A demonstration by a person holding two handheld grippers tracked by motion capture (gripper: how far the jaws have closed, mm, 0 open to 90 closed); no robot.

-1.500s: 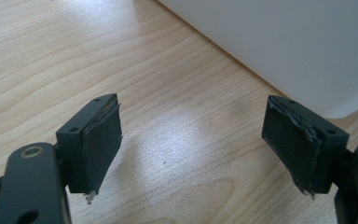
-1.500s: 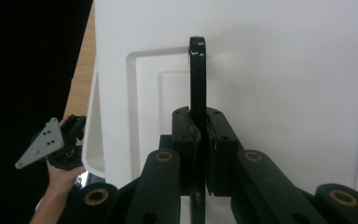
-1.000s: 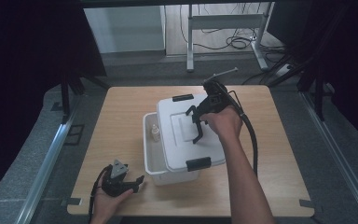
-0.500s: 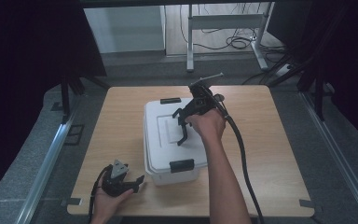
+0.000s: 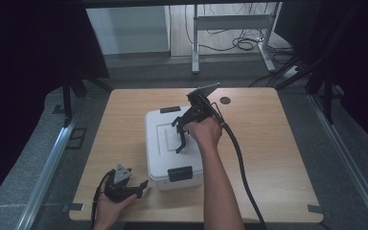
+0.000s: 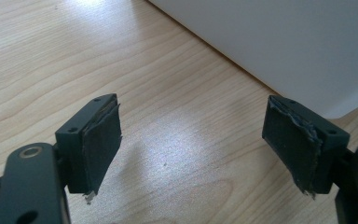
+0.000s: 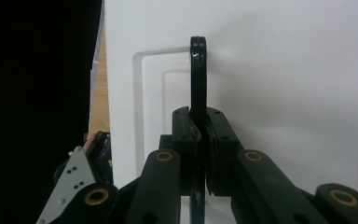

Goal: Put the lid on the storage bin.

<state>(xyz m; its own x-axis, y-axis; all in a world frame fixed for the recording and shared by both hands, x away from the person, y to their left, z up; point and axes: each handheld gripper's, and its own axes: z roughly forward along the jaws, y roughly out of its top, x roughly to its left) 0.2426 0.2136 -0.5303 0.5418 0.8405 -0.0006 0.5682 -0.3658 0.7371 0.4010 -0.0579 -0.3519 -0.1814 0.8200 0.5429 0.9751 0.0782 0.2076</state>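
A: What is the right gripper (image 5: 181, 135) doing over the white storage box (image 5: 159, 167)?

B: Its jaws are clamped on the black lid handle (image 7: 197, 74), which stands up thin between the pads in the right gripper view. The white lid (image 5: 165, 141) looks squared over the box, which sits at the middle of the wooden table (image 5: 268, 158), so I judge this to be the seating of the lid.

A: How to do it well?

B: Keep the handle upright and the lid level, press straight down, and let go only when both edges sit flush. The black latches, one at the near end (image 5: 179, 173) and one at the far end (image 5: 170, 109), likely want closing after.

A: And the left gripper (image 5: 124, 184)?

B: It lies in the hand at the near left of the box, jaws spread wide with nothing between them. In its own view the foam pads (image 6: 100, 140) frame bare wood, with the box wall (image 6: 279, 42) just beyond.

A: What can't you settle?

B: Whether the lid is fully seated or the latches are snapped shut. The box contents are covered. The right gripper's pads are mostly hidden behind the handle.
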